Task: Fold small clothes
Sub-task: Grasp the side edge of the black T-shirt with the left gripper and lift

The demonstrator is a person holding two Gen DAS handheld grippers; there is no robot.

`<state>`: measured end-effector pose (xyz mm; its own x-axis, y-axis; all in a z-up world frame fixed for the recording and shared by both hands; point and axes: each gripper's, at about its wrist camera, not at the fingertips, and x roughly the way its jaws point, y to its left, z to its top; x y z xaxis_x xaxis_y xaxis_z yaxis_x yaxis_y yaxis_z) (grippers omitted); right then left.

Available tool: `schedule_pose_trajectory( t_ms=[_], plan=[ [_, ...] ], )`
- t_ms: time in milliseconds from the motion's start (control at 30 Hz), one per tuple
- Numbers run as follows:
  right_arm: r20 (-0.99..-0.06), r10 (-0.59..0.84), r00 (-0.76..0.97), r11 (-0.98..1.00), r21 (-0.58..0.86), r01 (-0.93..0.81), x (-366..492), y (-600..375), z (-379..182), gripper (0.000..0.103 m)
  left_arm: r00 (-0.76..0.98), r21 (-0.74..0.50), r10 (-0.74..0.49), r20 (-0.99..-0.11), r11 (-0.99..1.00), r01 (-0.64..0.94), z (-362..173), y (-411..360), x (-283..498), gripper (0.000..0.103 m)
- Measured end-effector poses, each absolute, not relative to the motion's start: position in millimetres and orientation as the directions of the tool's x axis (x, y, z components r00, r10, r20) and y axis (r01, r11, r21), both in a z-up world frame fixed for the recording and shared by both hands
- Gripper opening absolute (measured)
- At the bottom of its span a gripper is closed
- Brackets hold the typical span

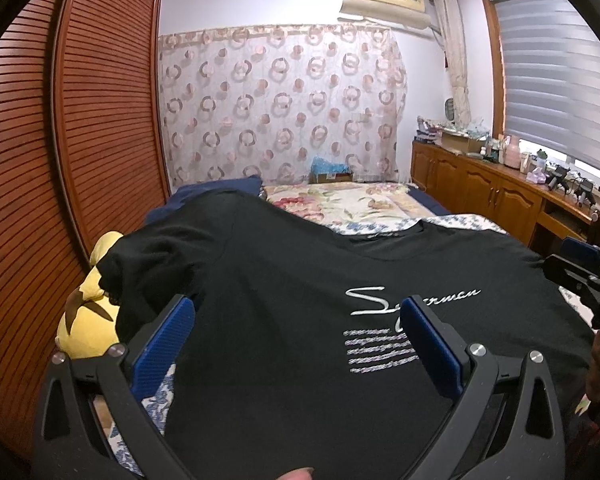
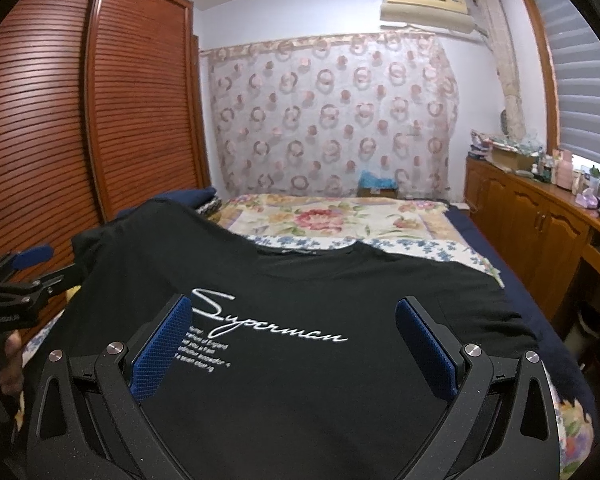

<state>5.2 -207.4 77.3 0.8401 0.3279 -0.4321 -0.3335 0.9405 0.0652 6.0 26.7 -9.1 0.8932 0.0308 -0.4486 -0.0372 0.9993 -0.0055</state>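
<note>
A black T-shirt (image 1: 284, 280) with white script lettering lies spread face up on the bed, collar pointing away from me; the same T-shirt (image 2: 300, 280) fills the lower half of the right wrist view. My left gripper (image 1: 298, 312) is open above the shirt's lower left part, nothing between its blue pads. My right gripper (image 2: 294, 312) is open over the printed chest area, also holding nothing. The right gripper shows at the right edge (image 1: 588, 276) of the left wrist view. The left gripper (image 2: 24, 268) appears at the left edge of the right wrist view.
The bed carries a floral quilt (image 2: 332, 216) beyond the shirt. A yellow plush toy (image 1: 88, 312) lies at the shirt's left sleeve. A slatted wooden wardrobe (image 1: 60, 140) stands along the left. Wooden cabinets (image 2: 540, 216) with clutter line the right wall under the window.
</note>
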Motion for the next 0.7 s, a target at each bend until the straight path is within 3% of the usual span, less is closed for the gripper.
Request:
schedule_pose_trajectory(
  t_ms=[700],
  plan=[
    [-0.509, 0.452, 0.732, 0.861, 0.036, -0.507, 28.4, -145.8, 55.1, 0.103, 0.836, -0.002, 0.040, -0.547, 0.999, -0.048, -36.0, 108.2, 26.4, 0.103]
  ],
)
